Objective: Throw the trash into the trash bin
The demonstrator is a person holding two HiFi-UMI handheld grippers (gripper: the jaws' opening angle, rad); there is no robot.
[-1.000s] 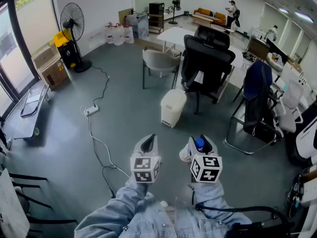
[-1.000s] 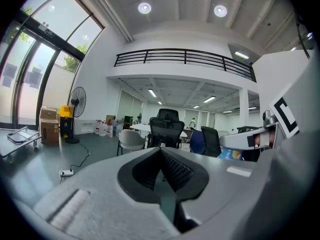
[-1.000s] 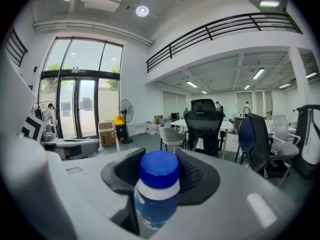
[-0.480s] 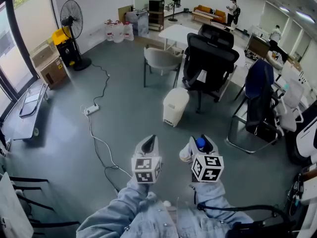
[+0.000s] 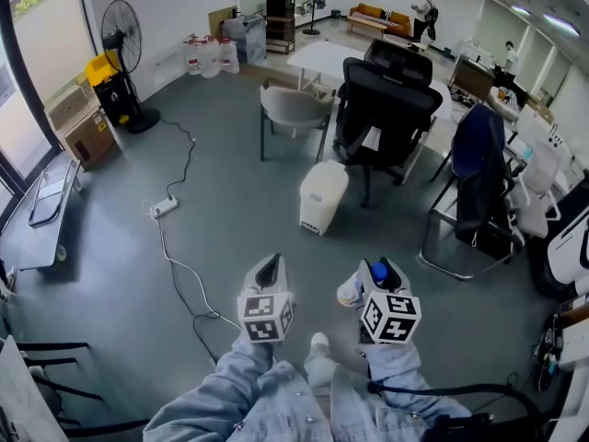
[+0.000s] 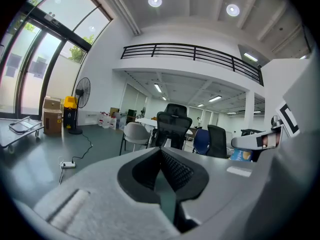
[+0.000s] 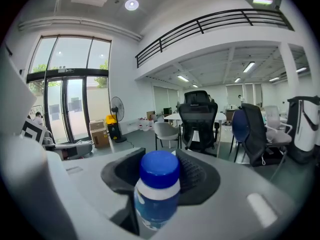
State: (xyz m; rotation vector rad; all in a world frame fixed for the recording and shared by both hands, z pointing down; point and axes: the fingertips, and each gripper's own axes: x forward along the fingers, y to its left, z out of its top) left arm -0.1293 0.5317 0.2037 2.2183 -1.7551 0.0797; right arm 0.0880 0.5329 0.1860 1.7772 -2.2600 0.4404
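A small white bottle (image 7: 156,196) with a blue cap and blue label stands upright between the jaws of my right gripper (image 7: 161,176), which is shut on it. From the head view the blue cap of the bottle (image 5: 378,272) pokes out of the right gripper (image 5: 373,279). My left gripper (image 5: 269,267) hangs beside it, jaws together and empty; in its own view the left gripper (image 6: 167,181) shows nothing between the pads. The white trash bin (image 5: 322,196) stands on the grey floor ahead of both grippers, in front of a black office chair (image 5: 382,118).
A power strip with a white cable (image 5: 166,208) runs across the floor to the left. A grey chair (image 5: 293,113) and a white table stand behind the bin. Chairs and a metal rack (image 5: 474,201) crowd the right. A fan (image 5: 120,35) and boxes line the left wall.
The view has shifted and both grippers sit slightly lower in the picture. A shoe now shows between the denim sleeves. The bottle stays gripped.
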